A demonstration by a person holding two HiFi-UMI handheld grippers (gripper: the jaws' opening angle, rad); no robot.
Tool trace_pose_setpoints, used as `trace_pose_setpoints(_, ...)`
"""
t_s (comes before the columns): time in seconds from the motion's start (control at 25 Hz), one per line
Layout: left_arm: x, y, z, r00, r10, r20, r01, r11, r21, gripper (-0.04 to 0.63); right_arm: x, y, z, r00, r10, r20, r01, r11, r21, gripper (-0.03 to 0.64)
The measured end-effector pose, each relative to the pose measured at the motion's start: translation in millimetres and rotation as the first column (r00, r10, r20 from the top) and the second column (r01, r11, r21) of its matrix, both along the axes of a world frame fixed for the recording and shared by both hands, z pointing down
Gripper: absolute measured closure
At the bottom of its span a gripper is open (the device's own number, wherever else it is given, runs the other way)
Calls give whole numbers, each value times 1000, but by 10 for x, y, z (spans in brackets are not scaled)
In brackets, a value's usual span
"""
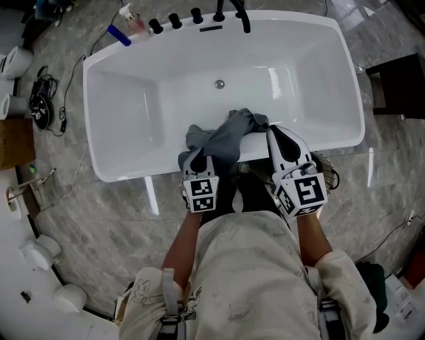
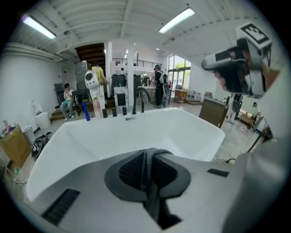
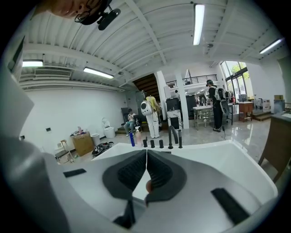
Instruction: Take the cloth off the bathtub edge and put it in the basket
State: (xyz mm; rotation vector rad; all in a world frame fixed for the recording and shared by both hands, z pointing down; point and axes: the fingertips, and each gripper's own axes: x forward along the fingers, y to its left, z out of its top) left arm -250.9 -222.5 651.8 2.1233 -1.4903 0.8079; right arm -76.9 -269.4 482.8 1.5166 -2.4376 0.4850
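Observation:
A grey cloth [image 1: 229,133] lies bunched over the near rim of the white bathtub [image 1: 126,174]. My left gripper [image 1: 194,158] is at the cloth's left end, shut on it. In the left gripper view a grey strip of the cloth [image 2: 150,182] is pinched between the dark pads of the left gripper [image 2: 146,157]. My right gripper [image 1: 275,131] hovers just right of the cloth above the rim, shut with nothing between its pads, as the right gripper [image 3: 146,157] view also shows. The right gripper [image 2: 241,63] appears high at the right of the left gripper view. I cannot make out a basket for certain.
Black taps and a spout [image 1: 232,13] line the far rim, with a blue bottle [image 1: 119,34] beside them. A dark cabinet [image 1: 398,86] stands right of the tub. Cables and gear [image 1: 40,106] lie on the marble floor at left. People stand far off in the hall.

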Motion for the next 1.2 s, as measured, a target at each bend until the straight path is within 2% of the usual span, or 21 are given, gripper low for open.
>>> trace_pose_setpoints(0.2,-22,-274,-729,998,-26,-55,34,986,162,570,-24,-21,-216,1000,10,2,-10,999,46,627)
trace_pose_setpoints(0.36,-48,-449,-1320,992,-64,-110,92,959,270,569,-6,-69,-448,1000,23,16,-25,996,85,627)
trace_pose_setpoints(0.56,-90,-633,-2075,981,-73,-179,143,897,418,569,-7,-134,-848,999,38,27,-43,984,173,627)
trace_pose_setpoints(0.68,-110,-701,-2480,980,-52,-191,142,859,492,569,-5,-150,-1171,997,57,50,-67,968,240,627)
trace_pose_setpoints(0.88,-156,-764,-3108,975,-25,-219,150,806,573,569,15,-178,-1771,993,85,77,-107,922,371,627)
trace_pose_setpoints(1.2,-304,-828,-4027,958,37,-284,183,682,708,569,-2,-155,-2448,985,140,105,-174,841,511,627)
